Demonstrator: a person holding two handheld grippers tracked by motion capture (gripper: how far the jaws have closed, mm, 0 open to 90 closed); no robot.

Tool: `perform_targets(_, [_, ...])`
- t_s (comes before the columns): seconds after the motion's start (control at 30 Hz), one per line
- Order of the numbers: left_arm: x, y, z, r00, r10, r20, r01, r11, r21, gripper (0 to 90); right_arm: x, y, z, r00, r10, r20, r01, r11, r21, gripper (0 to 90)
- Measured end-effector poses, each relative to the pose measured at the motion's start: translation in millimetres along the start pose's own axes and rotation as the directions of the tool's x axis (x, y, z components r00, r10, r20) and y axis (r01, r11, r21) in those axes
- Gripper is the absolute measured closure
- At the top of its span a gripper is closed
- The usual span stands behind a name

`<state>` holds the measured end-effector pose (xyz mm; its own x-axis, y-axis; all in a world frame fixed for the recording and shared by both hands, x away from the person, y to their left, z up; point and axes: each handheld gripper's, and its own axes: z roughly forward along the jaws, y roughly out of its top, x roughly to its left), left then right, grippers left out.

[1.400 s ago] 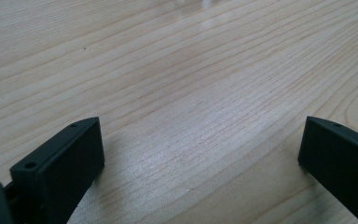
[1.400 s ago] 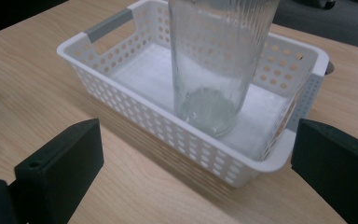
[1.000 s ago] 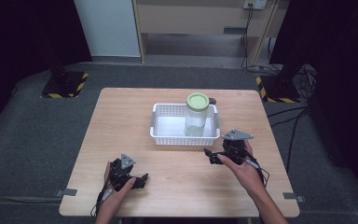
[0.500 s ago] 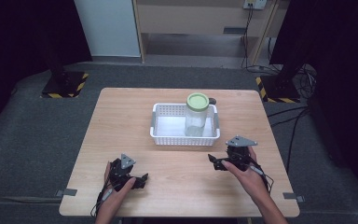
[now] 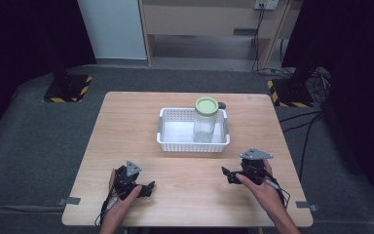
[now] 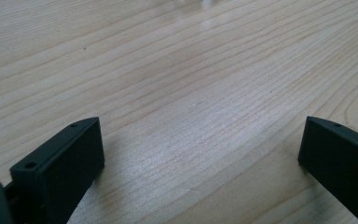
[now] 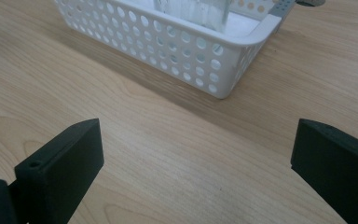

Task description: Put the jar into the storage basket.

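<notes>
A clear glass jar (image 5: 205, 124) with a pale green lid (image 5: 206, 105) stands upright in the right half of a white perforated basket (image 5: 171, 144) at the middle of the wooden table (image 5: 126, 126). The basket's near corner (image 7: 223, 74) and the jar's base (image 7: 191, 11) show in the right gripper view. My left gripper (image 5: 148, 187) rests low at the table's front left, jaws wide apart over bare wood (image 6: 200, 121). My right gripper (image 5: 226, 174) sits at the front right, below the basket, open and holding nothing.
A small dark object (image 5: 221, 105) lies just behind the basket. Black stands with yellow-striped bases (image 5: 68, 87) flank the table on the grey floor, and cables (image 5: 307, 126) trail at the right. Bare wood lies between the two grippers and left of the basket.
My right gripper has drawn back from beside the basket toward the front right of the table. The left gripper has stayed put.
</notes>
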<state>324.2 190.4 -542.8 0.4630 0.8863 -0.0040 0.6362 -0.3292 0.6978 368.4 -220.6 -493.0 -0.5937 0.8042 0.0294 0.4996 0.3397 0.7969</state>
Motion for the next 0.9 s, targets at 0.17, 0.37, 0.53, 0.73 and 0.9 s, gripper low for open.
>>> perform_targets(0.17, [0.0, 0.0, 0.0, 1.0, 0.0, 0.0, 0.0, 1.0, 0.0, 0.0, -0.5, -6.3, -1.8, 1.0, 0.001, 0.004, -0.001, 1.0, 0.007, 2.4])
perform_targets(0.37, [0.0, 0.0, 0.0, 1.0, 0.0, 0.0, 0.0, 1.0, 0.0, 0.0, -0.8, -16.6, -4.7, 0.9999, 0.002, 0.01, -0.002, 1.0, 0.02, 2.5])
perform_targets(0.53, [0.0, 0.0, 0.0, 1.0, 0.0, 0.0, 0.0, 1.0, 0.0, 0.0, -3.4, -24.1, -9.3, 0.9997, -0.002, 0.025, 0.001, 0.999, 0.038, 2.5])
perform_targets(0.73, [0.0, 0.0, 0.0, 1.0, 0.0, 0.0, 0.0, 1.0, 0.0, 0.0, -8.2, -33.6, -13.0, 0.9992, 0.011, 0.039, -0.014, 0.998, 0.067, 2.5])
perform_targets(0.9, [0.0, 0.0, 0.0, 1.0, 0.0, 0.0, 0.0, 1.0, 0.0, 0.0, -10.4, -40.4, -14.1, 0.9989, 0.02, 0.043, -0.023, 0.996, 0.089, 2.5])
